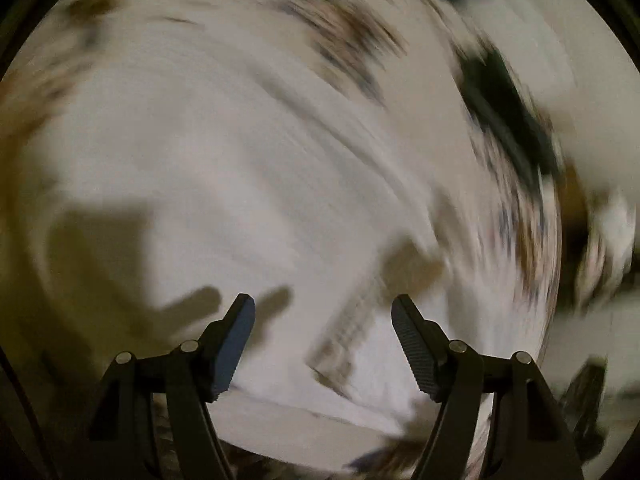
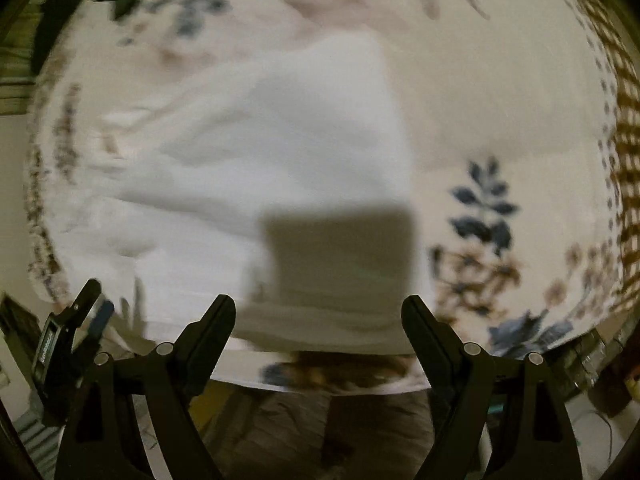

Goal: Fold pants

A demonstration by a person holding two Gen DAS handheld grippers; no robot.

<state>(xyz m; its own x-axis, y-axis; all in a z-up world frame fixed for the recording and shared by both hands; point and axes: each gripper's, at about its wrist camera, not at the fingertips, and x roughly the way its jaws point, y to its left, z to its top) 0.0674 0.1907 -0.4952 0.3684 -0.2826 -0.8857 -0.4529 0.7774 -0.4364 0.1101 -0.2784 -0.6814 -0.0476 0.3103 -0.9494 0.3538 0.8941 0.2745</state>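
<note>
Below my right gripper (image 2: 318, 312) lie the white pants (image 2: 256, 152), folded into a broad pad on a floral bedspread (image 2: 486, 204); its jaws stand wide with nothing between them. My left gripper (image 1: 323, 312) hangs over the same white cloth, jaws apart and empty. Beside my right tool, at its left, the other gripper's tip pokes in. The left view is smeared by blur, so edges and folds are hard to make out.
</note>
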